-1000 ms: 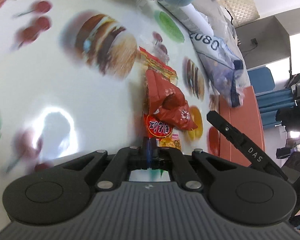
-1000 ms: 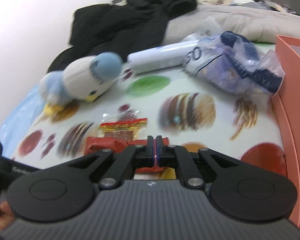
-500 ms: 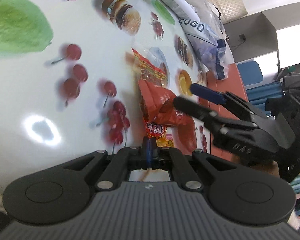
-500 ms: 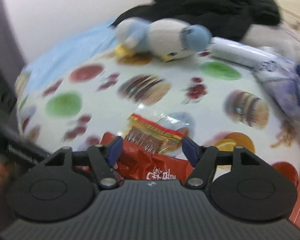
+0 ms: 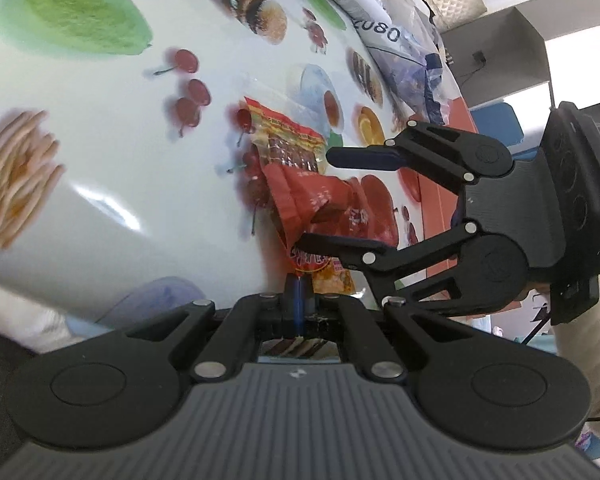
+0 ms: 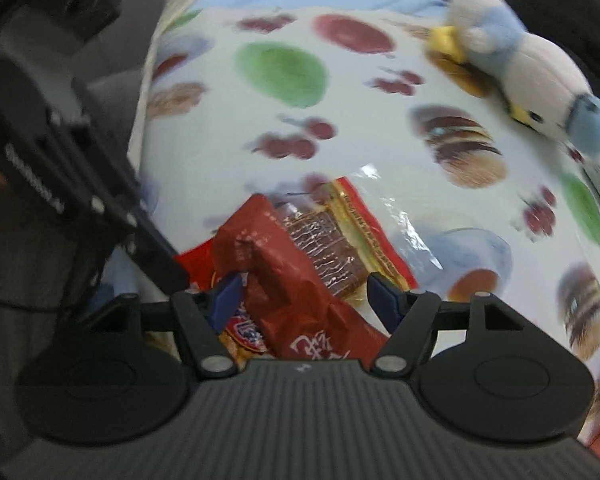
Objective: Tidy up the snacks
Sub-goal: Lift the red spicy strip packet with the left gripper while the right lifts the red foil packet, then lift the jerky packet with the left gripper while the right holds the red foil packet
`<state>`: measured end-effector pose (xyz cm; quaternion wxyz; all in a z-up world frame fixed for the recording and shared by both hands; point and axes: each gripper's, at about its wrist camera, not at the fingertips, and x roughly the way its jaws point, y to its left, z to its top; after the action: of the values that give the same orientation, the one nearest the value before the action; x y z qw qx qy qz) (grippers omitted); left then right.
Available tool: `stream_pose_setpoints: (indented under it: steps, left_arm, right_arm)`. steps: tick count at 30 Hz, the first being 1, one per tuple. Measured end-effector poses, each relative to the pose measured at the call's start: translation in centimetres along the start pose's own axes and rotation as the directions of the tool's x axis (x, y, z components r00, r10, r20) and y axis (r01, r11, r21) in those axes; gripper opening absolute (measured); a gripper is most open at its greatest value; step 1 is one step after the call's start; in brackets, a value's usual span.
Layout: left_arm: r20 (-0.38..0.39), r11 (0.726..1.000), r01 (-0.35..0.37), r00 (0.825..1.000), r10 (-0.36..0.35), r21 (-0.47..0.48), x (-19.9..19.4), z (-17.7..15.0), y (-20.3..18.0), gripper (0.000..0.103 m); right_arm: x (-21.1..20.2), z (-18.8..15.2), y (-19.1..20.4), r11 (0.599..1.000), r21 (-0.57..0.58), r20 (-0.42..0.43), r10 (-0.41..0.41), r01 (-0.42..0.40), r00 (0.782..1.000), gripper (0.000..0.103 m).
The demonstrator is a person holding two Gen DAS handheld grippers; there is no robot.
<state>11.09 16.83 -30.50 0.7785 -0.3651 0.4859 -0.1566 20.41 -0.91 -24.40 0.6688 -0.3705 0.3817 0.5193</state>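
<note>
— What did you make of it, biggest thing first?

— The worktop (image 5: 100, 208) had a glossy cloth printed with burgers and cherries. Far beyond the right tool (image 6: 304, 300) lay a plush penguin (image 6: 532, 80), with a rumpled plastic bag (image 5: 404, 60) further along that edge. The snacks sat in a small heap directly ahead of both tools: a crumpled red packet (image 6: 292, 276) on top, a clear-windowed packet of brown strips (image 6: 332, 248) just past it, and an orange-and-yellow packet (image 5: 328, 276) beneath, nearest the left tool (image 5: 298, 292).

— And the tools themselves?

— The right one was spread wide, the red packet lying between its fingers (image 6: 228, 296), neither pad pressing on it as far as I could see. The left tool was fully closed at the edge of the orange-and-yellow packet; whether it pinched that packet, I couldn't tell.

— How would you have taken the red one?

— I'd have centred on its puffed middle, come down low, and closed slowly so the foil didn't slide out or drag the packets underneath.
</note>
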Motion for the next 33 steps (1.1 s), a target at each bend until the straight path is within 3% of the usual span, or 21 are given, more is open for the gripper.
stream_pose_setpoints:
  steps: [2, 4, 10, 12, 15, 17, 19, 20, 22, 25, 26, 28, 30, 33]
  left_arm:
    - [0.008, 1.000, -0.001, 1.000, 0.001, -0.011, -0.5, -0.2, 0.2, 0.000]
    - [0.016, 1.000, 0.004, 1.000, -0.004, -0.026, -0.9, -0.4, 0.4, 0.000]
    - [0.028, 0.999, -0.030, 0.999, 0.031, -0.032, -1.5, -0.5, 0.0, 0.000]
    - [0.022, 0.998, -0.044, 0.999, 0.045, -0.039, -1.5, -0.5, -0.1, 0.000]
    - [0.003, 0.995, -0.104, 0.995, 0.104, -0.012, -1.3, -0.3, -0.8, 0.001]
    - [0.004, 0.992, -0.130, 0.992, 0.130, -0.002, -1.4, -0.2, -1.4, 0.009]
    - [0.007, 0.984, -0.176, 0.984, 0.176, 0.014, -1.4, 0.0, -2.1, 0.035]
    - [0.019, 0.982, -0.189, 0.982, 0.189, 0.024, -1.5, 0.0, -2.5, 0.043]
    - [0.045, 0.976, -0.215, 0.976, 0.213, 0.033, -1.6, 0.2, -3.3, 0.076]
    - [0.114, 0.952, -0.297, 0.951, 0.287, 0.074, -1.6, 0.5, -4.9, 0.085]
    - [0.133, 0.943, -0.321, 0.942, 0.309, 0.088, -1.4, 0.7, -5.4, 0.087]
    - [0.157, 0.927, -0.362, 0.925, 0.345, 0.094, -0.8, 1.2, -6.1, 0.093]
    - [0.154, 0.921, -0.375, 0.921, 0.357, 0.109, 0.2, 1.8, -6.7, 0.093]
    - [0.161, 0.898, -0.407, 0.910, 0.382, 0.169, 2.0, 2.5, -8.0, 0.093]
  right_arm:
    - [0.1, 0.3, 0.4, 1.000, -0.002, 0.001, -0.001, 0.001, 1.000, 0.066]
    - [-0.2, 0.4, 0.5, 0.999, 0.032, 0.006, 0.017, -0.017, 1.000, 0.046]
    - [-1.6, -0.7, 0.5, 0.984, 0.174, 0.025, -0.053, 0.048, 0.998, 0.044]
    - [-2.4, -1.4, -0.1, 0.961, 0.264, 0.028, -0.099, 0.088, 0.995, 0.043]
    - [-3.8, -3.1, -1.0, 0.888, 0.432, 0.021, -0.182, 0.156, 0.983, 0.037]
    - [-4.6, -4.4, -1.5, 0.822, 0.533, -0.005, -0.235, 0.202, 0.972, 0.035]
    - [-5.4, -6.0, -1.8, 0.755, 0.612, -0.015, -0.287, 0.236, 0.958, 0.034]
    - [-5.5, -6.7, -1.9, 0.724, 0.644, -0.023, -0.304, 0.247, 0.952, 0.033]
    - [-5.6, -8.1, -2.1, 0.665, 0.700, -0.037, -0.330, 0.261, 0.943, 0.030]
    - [-5.4, -9.7, -2.4, 0.599, 0.756, -0.041, -0.359, 0.264, 0.933, 0.032]
    - [-5.4, -10.0, -2.4, 0.590, 0.765, -0.031, -0.367, 0.258, 0.930, 0.033]
    - [-5.4, -10.6, -2.4, 0.592, 0.773, -0.002, -0.358, 0.229, 0.934, 0.054]
    - [-5.4, -10.8, -2.5, 0.601, 0.771, 0.024, -0.354, 0.207, 0.935, 0.068]
    - [-5.3, -11.1, -2.7, 0.640, 0.747, 0.068, -0.344, 0.181, 0.936, 0.069]
